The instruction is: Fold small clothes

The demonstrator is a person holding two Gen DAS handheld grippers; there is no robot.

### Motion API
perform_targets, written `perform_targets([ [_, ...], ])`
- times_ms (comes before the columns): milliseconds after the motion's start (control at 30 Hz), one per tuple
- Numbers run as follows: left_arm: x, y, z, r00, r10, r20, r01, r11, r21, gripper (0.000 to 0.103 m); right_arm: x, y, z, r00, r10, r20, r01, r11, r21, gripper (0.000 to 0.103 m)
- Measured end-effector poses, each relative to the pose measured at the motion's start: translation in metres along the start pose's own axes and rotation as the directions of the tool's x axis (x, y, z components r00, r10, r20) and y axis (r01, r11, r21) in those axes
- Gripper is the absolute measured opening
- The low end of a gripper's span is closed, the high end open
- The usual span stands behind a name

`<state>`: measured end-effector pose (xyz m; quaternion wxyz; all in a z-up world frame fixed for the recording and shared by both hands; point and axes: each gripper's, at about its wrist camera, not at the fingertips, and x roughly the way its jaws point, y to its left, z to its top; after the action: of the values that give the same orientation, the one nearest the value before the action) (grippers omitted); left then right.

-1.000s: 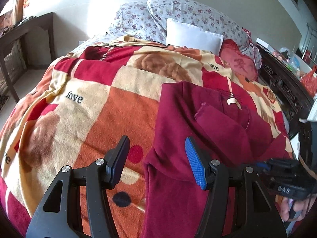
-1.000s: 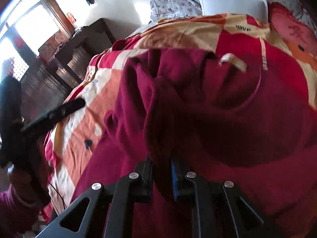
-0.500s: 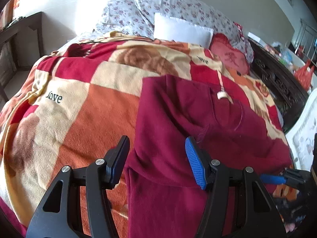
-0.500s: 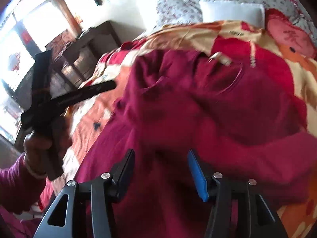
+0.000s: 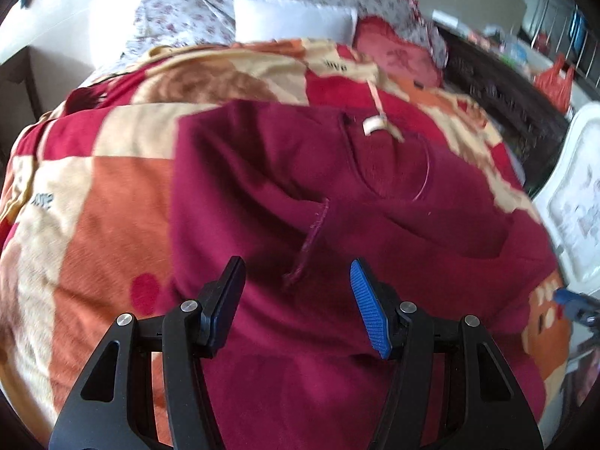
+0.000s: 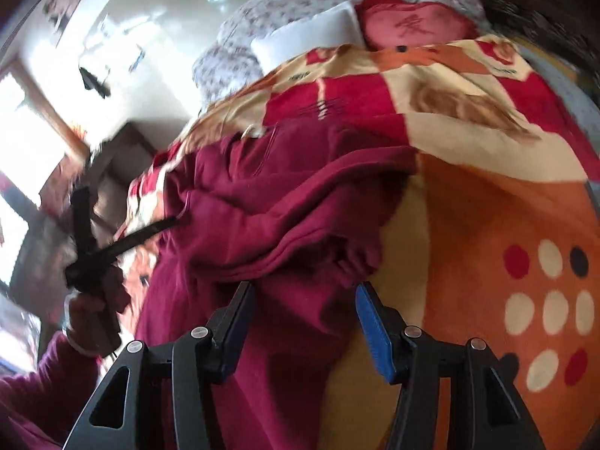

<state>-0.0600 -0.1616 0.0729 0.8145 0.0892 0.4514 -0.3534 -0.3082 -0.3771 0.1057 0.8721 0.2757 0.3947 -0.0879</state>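
Observation:
A maroon hooded sweatshirt (image 5: pixel 337 187) lies spread on the bed, one sleeve folded across its body with the cuff edge (image 5: pixel 311 236) facing me. My left gripper (image 5: pixel 296 266) hovers open just above the body of the sweatshirt, nothing between its pads. In the right wrist view the sweatshirt (image 6: pixel 281 206) shows its other sleeve, bunched, with the cuff (image 6: pixel 356 258) near the blanket. My right gripper (image 6: pixel 304 288) stands open over that sleeve, its pads apart from the cloth. The left gripper (image 6: pixel 112 247) appears there too, held by a hand.
A red, orange and cream blanket (image 5: pixel 112 206) covers the bed. Floral and white pillows (image 5: pixel 292 18) sit at the head. A dark carved wooden piece (image 5: pixel 506 105) and a white panel (image 5: pixel 577 206) flank the right side. A dark desk (image 6: pixel 112 165) stands beyond the left.
My right gripper let go of the maroon fold, opened, and swung over to the sweatshirt's right sleeve. My left gripper, still open, shifted right over the body.

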Motion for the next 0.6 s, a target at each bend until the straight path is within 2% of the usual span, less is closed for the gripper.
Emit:
perform_targets([
  [133,0.020,-0.014,0.008,0.999,0.002,-0.033,-0.001,0.999,0.042,0.056,-0.008,-0.005,-0.004,0.999,0.023,0.031,-0.024,0.999,0.023,0.054],
  [167,0.022,-0.016,0.009,0.999,-0.006,-0.034,0.008,0.999,0.044,0.049,-0.008,-0.005,-0.004,0.999,0.020,0.032,-0.021,1.000,0.022,0.054],
  [200,0.024,-0.019,0.011,0.999,-0.004,-0.037,0.006,0.999,0.046,0.034,-0.007,-0.005,-0.004,0.999,0.016,0.034,-0.016,1.000,0.020,0.054],
  [233,0.026,-0.021,0.013,0.999,0.018,-0.038,-0.017,0.999,0.051,0.015,-0.006,-0.005,-0.004,0.999,0.007,0.038,-0.008,1.000,0.019,0.054],
  [267,0.024,-0.021,0.017,0.999,0.001,-0.044,0.001,0.999,0.043,0.007,-0.006,-0.005,-0.003,0.999,-0.004,0.043,0.003,1.000,0.018,0.054],
  [300,0.019,-0.017,0.023,0.998,-0.041,-0.045,0.042,0.999,0.013,0.007,-0.006,-0.007,-0.004,0.999,-0.011,0.049,0.011,1.000,0.016,0.054],
  [400,-0.009,0.000,0.045,0.997,-0.070,0.033,0.072,0.996,-0.055,0.007,-0.003,-0.005,-0.001,0.994,-0.081,0.077,0.082,0.996,-0.021,0.054],
  [500,-0.046,0.029,0.066,0.989,-0.029,0.142,0.050,0.988,-0.146,0.006,0.005,0.003,0.003,0.983,-0.157,0.090,0.167,0.979,-0.113,0.054],
  [567,-0.061,0.046,0.072,0.985,0.020,0.170,0.012,0.983,-0.185,0.006,0.014,0.008,0.005,0.978,-0.190,0.091,0.203,0.966,-0.160,0.054],
  [600,-0.064,0.051,0.071,0.986,0.022,0.165,0.010,0.982,-0.188,0.006,0.020,0.009,0.006,0.976,-0.199,0.087,0.211,0.962,-0.174,0.054],
])
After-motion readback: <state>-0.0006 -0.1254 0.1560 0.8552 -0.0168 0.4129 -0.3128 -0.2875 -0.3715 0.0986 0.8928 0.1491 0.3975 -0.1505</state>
